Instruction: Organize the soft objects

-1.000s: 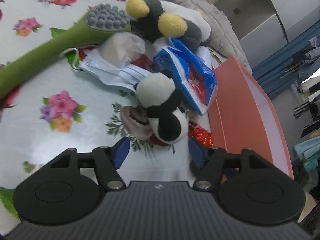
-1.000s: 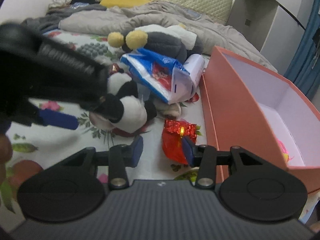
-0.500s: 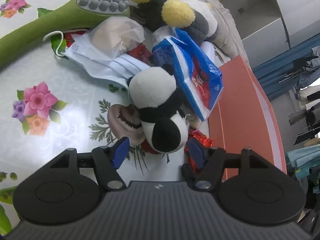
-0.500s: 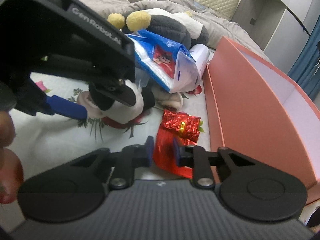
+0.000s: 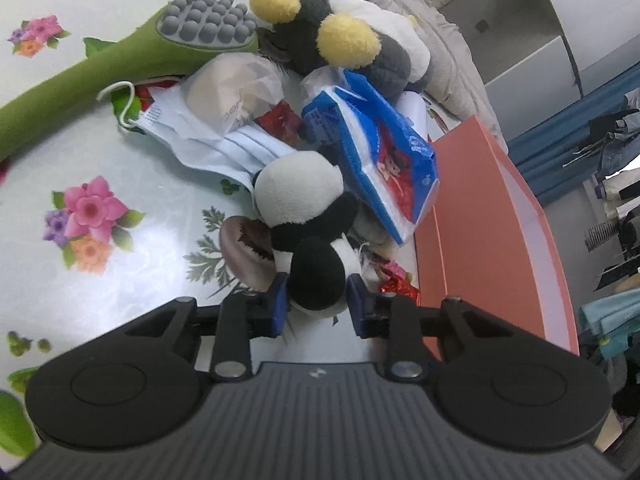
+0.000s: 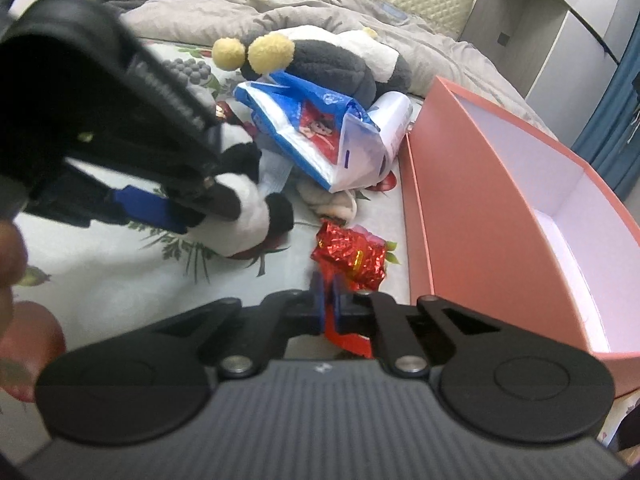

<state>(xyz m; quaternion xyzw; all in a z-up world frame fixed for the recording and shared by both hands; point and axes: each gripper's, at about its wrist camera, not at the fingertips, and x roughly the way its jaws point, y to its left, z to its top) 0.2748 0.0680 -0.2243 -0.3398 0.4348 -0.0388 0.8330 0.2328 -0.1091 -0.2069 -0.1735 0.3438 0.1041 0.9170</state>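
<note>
A black-and-white panda plush (image 5: 298,196) lies on the flowered cloth (image 5: 100,280) beside the orange box (image 5: 476,220). My left gripper (image 5: 318,304) is closing, and its blue pads press both sides of the panda's black end. In the right wrist view that gripper's blue finger (image 6: 148,206) reaches to the panda (image 6: 244,224) from the left. A crumpled red foil bag (image 6: 352,254) lies in front of the orange box (image 6: 480,216). My right gripper (image 6: 328,302) is shut on the bag's near edge.
Behind the panda lie a blue plastic bag (image 5: 384,164), a face mask (image 5: 224,144), a green massager (image 5: 120,64) and a big grey plush with yellow ears (image 5: 352,40). The box's white inside (image 6: 560,216) is open on top. Bedding (image 6: 280,16) lies beyond.
The left jaws came forward around the panda and closed on its black end. The right jaws closed on the red foil bag's edge.
</note>
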